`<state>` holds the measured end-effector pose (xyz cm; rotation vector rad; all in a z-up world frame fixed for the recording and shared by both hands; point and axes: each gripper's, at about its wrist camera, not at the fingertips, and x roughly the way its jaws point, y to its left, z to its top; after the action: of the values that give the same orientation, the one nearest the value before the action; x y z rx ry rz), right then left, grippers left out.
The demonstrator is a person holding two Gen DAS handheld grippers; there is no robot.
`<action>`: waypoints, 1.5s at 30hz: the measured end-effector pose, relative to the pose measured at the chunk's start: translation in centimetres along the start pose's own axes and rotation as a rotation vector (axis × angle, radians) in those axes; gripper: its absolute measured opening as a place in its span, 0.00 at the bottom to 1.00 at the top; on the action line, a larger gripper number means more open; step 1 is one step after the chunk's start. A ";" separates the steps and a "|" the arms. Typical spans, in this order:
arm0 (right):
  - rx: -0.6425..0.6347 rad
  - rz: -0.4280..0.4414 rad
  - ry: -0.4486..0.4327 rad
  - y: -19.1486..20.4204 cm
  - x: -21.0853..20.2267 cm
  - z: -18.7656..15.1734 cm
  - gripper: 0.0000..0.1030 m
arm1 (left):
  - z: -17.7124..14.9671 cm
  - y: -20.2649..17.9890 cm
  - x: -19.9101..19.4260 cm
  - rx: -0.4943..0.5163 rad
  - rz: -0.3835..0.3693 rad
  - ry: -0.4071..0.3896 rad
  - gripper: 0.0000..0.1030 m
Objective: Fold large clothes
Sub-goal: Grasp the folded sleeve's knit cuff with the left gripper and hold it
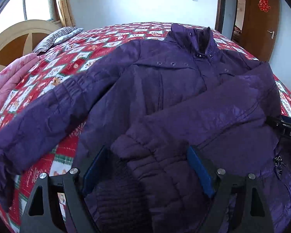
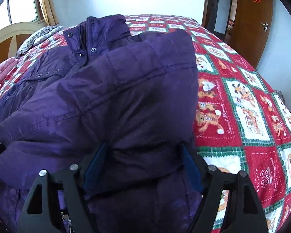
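1. One purple padded jacket [image 1: 164, 89] lies front-up on the bed [image 1: 71, 46], its collar toward the far edge.
2. One sleeve (left side) stretches out; the other is folded across the chest.
3. Left gripper [image 1: 147, 172]: fingers spread wide around the folded sleeve's cuff.
4. Right gripper [image 2: 143, 170]: fingers spread, jacket fabric bunched between them.

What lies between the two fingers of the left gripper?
In the left wrist view, the folded sleeve's cuff of the purple jacket lies between the open left gripper's fingers, with the jacket body under it. No bedspread shows there.
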<state>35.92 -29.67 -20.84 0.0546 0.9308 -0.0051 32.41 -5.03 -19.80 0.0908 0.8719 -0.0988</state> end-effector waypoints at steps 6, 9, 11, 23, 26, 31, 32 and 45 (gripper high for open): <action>-0.018 -0.013 -0.028 -0.1 -1.1 0.2 0.73 | -1.3 0.0 0.6 -0.015 0.001 -0.029 0.89; 0.011 -0.033 -0.130 -0.2 -3.7 1.6 0.62 | -1.4 -0.3 0.3 -0.017 0.008 -0.045 0.90; 0.045 -0.034 -0.185 -0.4 -4.9 3.3 0.62 | -1.4 -0.4 0.3 -0.013 0.015 -0.051 0.90; -0.008 -0.108 -0.048 0.3 4.0 5.5 0.64 | -1.6 0.9 0.6 -0.082 -0.049 -0.051 0.93; -0.021 -0.123 -0.067 0.4 4.1 5.1 0.66 | -1.6 1.1 0.8 -0.102 -0.058 -0.038 0.95; -0.027 -0.130 -0.086 0.5 4.0 4.6 0.66 | -1.6 1.1 1.0 -0.102 -0.050 -0.029 0.96; -0.028 -0.132 -0.089 0.6 4.0 4.6 0.67 | -1.6 1.1 1.0 -0.103 -0.050 -0.028 0.96; -0.078 -0.203 -0.091 2.0 3.7 4.3 0.66 | -1.5 1.2 1.3 -0.103 -0.057 -0.016 0.98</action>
<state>41.62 -27.83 -21.10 -0.1124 0.8413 -0.1583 32.24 -3.69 -21.69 -0.0313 0.8619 -0.1071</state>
